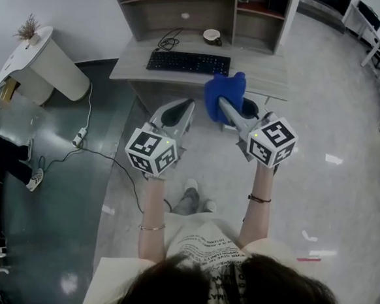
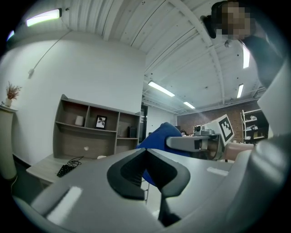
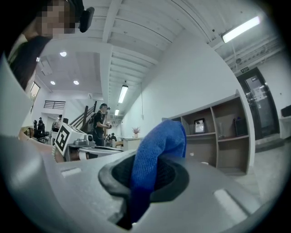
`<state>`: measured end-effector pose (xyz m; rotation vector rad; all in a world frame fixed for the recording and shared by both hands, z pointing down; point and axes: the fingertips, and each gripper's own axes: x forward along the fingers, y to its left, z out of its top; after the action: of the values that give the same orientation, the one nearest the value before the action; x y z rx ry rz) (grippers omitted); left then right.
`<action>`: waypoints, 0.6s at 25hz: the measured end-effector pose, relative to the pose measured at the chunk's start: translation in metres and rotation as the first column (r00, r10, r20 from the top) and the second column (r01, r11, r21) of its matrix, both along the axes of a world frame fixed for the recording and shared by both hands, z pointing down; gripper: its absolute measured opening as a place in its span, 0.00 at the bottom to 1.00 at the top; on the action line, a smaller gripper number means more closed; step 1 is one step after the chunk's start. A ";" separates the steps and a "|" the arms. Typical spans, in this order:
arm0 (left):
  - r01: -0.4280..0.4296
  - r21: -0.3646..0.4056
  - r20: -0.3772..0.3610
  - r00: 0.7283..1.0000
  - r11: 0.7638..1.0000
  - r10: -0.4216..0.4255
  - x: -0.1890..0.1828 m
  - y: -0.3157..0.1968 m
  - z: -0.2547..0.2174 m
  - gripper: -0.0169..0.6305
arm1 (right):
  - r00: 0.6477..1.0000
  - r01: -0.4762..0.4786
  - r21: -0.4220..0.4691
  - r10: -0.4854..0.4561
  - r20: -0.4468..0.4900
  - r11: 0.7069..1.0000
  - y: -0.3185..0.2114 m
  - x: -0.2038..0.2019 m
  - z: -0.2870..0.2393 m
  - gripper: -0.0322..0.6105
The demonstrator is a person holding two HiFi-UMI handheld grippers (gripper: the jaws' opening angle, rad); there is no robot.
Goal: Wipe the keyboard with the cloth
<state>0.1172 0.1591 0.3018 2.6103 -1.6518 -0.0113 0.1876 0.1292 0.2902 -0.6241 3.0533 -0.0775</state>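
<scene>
"What sort of place is this, then?"

"An office, open-plan by the look of it. Top centre of the head view there's a grey desk [image 1: 135, 64] with a black keyboard [image 1: 188, 62] on it and a shelf unit [image 1: 208, 2] built over it. A framed picture [image 2: 101, 121] sits in one cubby."

"Couldn't it be a home study?"

"Too big. There's a polished floor [image 1: 323, 126], with a power strip [image 1: 80, 136] trailing its lead at the left. Strip lights [image 2: 160, 89] run along a ribbed white ceiling [image 2: 136, 27], and there's a brick wall [image 2: 204, 119] far back. At the middle left of the right gripper view, people [image 3: 101, 125] stand about."
</scene>
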 end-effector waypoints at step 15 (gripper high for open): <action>-0.043 -0.023 -0.015 0.999 0.999 0.042 -0.039 -0.068 0.018 0.03 | 0.999 -0.051 -0.029 0.051 -0.005 0.998 -0.067 -0.034 0.017 0.14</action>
<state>0.0784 0.0913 0.3201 2.6215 -1.5817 -0.0086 0.1540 0.0624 0.3073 -0.7038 3.0433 -0.1204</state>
